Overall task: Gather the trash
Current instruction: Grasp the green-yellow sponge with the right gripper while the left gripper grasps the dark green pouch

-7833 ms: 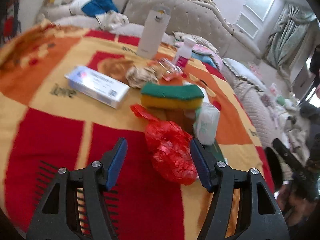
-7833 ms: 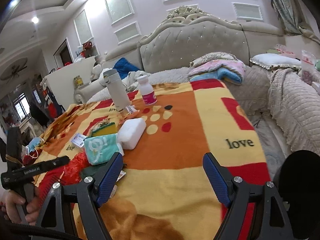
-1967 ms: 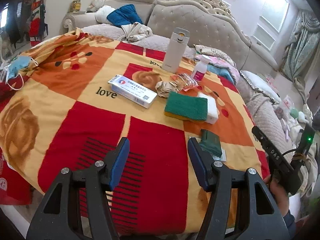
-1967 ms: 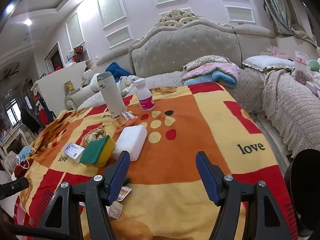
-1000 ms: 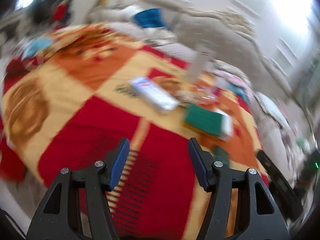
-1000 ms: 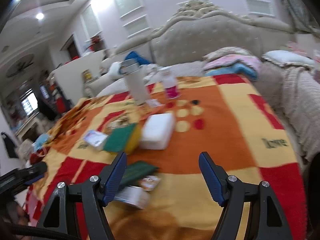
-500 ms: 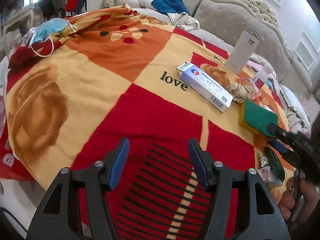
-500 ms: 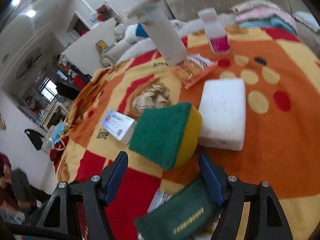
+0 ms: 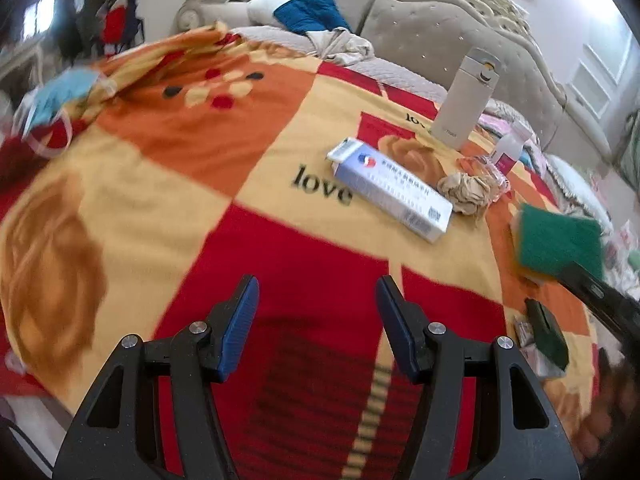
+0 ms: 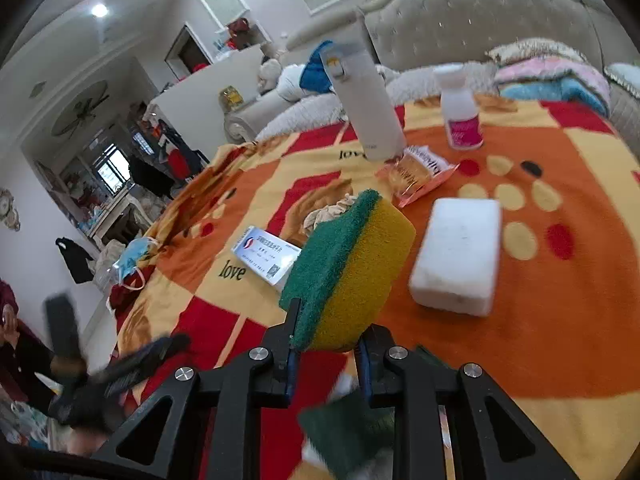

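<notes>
Blanket colours: red, orange and yellow blanket (image 9: 168, 184) spreads under both claws and carries every item.
Left claw (image 9: 317, 312): jaws spread apart with only red fabric showing between them, hovering over the near edge of the blanket.
Face mask (image 9: 60, 92): blue, lying far to the left of the left claw at the blanket's edge, blurred.
Medicine box (image 9: 390, 190): white and blue, flat on the blanket beyond the left claw and slightly to its right, beside the word "love".
Crumpled paper (image 9: 466, 192): beige wad just past the box's far end, touching a clear snack wrapper (image 10: 420, 174).
Thermos (image 9: 466, 98): pale, upright, farther back behind the box.
Small bottle (image 10: 460, 110): white with a pink label, upright, right of the thermos.
Right claw (image 10: 326, 350): jaws have just been closing and now pinch the sponge (image 10: 348, 268), green scourer side left, yellow foam right, lifted off the blanket.
White block (image 10: 458, 254): just right of the held sponge, flat on orange fabric.
Green pouch (image 9: 546, 330): dark, lying below the right claw.
</notes>
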The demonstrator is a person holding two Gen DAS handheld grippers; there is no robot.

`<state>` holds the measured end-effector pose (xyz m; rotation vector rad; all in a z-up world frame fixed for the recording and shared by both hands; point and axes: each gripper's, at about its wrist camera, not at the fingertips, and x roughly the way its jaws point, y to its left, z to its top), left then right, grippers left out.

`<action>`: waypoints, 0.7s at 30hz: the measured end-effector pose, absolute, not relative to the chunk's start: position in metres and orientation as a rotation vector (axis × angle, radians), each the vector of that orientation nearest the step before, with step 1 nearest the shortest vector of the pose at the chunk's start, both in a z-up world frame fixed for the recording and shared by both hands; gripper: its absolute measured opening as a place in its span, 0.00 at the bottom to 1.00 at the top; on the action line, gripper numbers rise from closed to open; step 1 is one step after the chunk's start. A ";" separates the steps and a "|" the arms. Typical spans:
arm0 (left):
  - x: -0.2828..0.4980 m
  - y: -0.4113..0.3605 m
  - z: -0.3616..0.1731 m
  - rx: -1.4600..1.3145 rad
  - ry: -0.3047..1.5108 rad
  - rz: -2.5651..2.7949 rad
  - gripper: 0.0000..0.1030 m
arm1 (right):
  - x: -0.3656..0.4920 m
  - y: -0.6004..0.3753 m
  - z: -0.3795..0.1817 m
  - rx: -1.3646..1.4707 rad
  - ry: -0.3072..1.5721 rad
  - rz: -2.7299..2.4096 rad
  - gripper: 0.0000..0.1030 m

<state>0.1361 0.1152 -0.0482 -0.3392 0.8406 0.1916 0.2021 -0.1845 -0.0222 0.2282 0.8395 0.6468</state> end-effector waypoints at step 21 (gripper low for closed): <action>0.181 0.016 -0.031 -0.160 0.870 -0.161 0.58 | 0.126 -0.310 -0.029 0.196 0.740 0.442 0.51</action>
